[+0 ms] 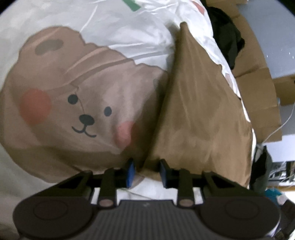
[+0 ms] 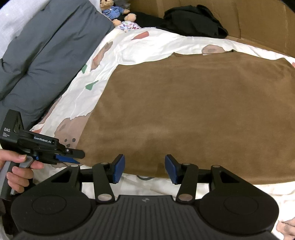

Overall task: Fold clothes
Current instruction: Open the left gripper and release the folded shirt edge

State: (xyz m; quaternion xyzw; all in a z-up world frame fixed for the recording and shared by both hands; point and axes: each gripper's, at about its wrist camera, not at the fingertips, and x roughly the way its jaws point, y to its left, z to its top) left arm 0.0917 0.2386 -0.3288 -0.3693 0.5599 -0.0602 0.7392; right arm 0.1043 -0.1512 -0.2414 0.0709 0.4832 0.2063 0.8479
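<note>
A brown garment [image 2: 184,110] lies spread flat on a white bedsheet [image 2: 147,46] printed with bears. In the left wrist view the brown garment [image 1: 193,120] reaches to the right, and its near left corner sits between the blue pads of my left gripper [image 1: 147,172]. The pads stand apart and do not press on the corner. A hand holds the left gripper [image 2: 77,158] low at that corner. My right gripper [image 2: 144,169] is open at the garment's near edge, nothing pinched.
Along the left lies a grey padded duvet [image 2: 46,55], with a teddy bear [image 2: 114,11] at its far end. Black clothes [image 2: 193,18] lie against cardboard [image 2: 258,24] at the back. Past the bed's right side are cardboard [image 1: 258,92] and a white cable [image 1: 276,129].
</note>
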